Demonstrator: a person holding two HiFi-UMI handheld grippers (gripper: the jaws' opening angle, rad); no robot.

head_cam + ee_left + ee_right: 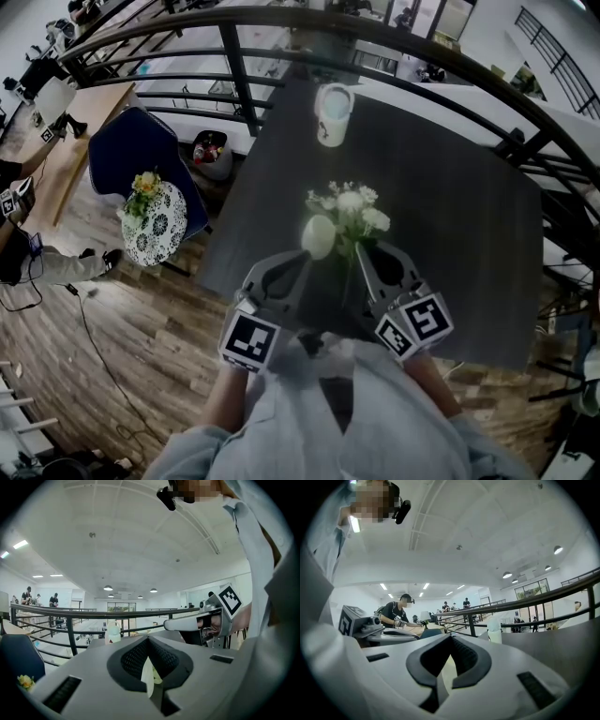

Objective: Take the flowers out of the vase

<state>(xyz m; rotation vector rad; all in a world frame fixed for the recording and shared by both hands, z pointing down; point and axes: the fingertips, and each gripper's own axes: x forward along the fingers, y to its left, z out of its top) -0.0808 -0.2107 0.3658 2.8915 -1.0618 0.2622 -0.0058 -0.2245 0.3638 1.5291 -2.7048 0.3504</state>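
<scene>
Flowers (351,206), white with green stems, hang over the middle of the dark counter (459,234), held up off it between your two grippers. Far off at 9 o'clock, past the counter's edge, a blue chair (131,141) carries a patterned cushion (157,227) with a small yellow bunch (144,183) on it.

Your left claw (302,261) comes in from 7 o'clock and is clenched. Its own view shows the pads pressed together at the top, with a cream sliver pinched between them. From the head view, that sliver matches the pale oval vase (319,236) sitting right at the claw's tips, at 8 o'clock of the blossoms and just beside the stems.

The blossoms stand above and to the right of the vase. Their stems run down toward 6 o'clock, between the two grippers.

Your right claw (367,251) comes in from 5 o'clock and is clenched too, pads meeting at the top in its own view. The stems lead into its tips. The pale patch between its pads is too blurred to read.

At 12 o'clock of the flowers, well apart from them, a white bottle (332,114) stands near the counter's far edge, by the black railing (234,56).
</scene>
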